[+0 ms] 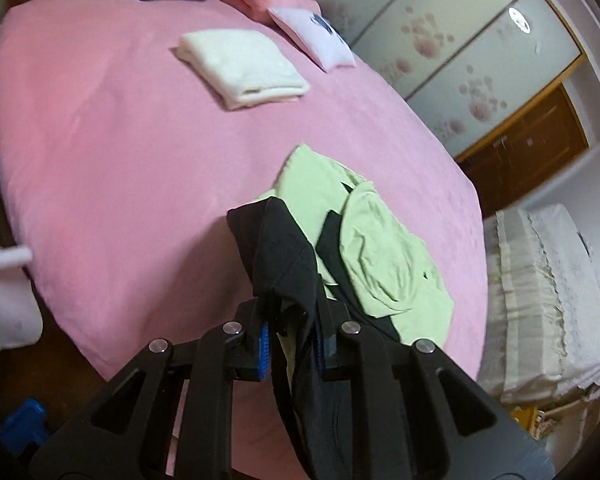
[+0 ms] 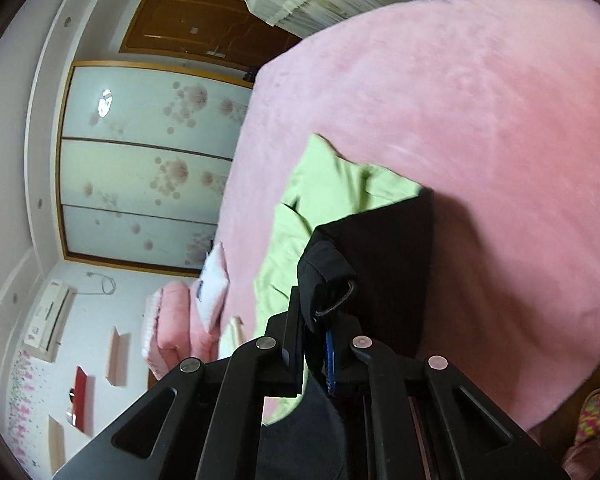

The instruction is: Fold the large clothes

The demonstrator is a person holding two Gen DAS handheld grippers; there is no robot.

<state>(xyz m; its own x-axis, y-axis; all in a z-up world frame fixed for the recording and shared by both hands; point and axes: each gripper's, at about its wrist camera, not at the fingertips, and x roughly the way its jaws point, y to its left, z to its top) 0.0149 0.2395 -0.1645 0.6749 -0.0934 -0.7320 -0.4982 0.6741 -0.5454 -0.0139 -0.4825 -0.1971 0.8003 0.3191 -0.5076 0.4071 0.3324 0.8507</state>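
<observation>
Grippers: left gripper point(image 1: 292, 336) has its jaws nearly closed, pinching a bunched edge of the black garment point(image 1: 278, 248); right gripper point(image 2: 314, 350) is likewise nearly closed on another bunched part of it, with a drawstring loop showing.
Garment: dark cloth hangs from both grips above the pink bed point(image 1: 112, 152).
Technique: judged best to raise both grips evenly and draw them apart until the cloth hangs flat, then lay it on bare blanket.
Obstacle: light green garment point(image 1: 380, 252) lies crumpled just beneath; the black cloth could drag or cover it.
Beyond: folded white cloth point(image 1: 244, 68) and small pillow point(image 1: 316, 36) lie well apart, farther up the bed.
Background: flowered wardrobe doors point(image 1: 456, 48).
</observation>
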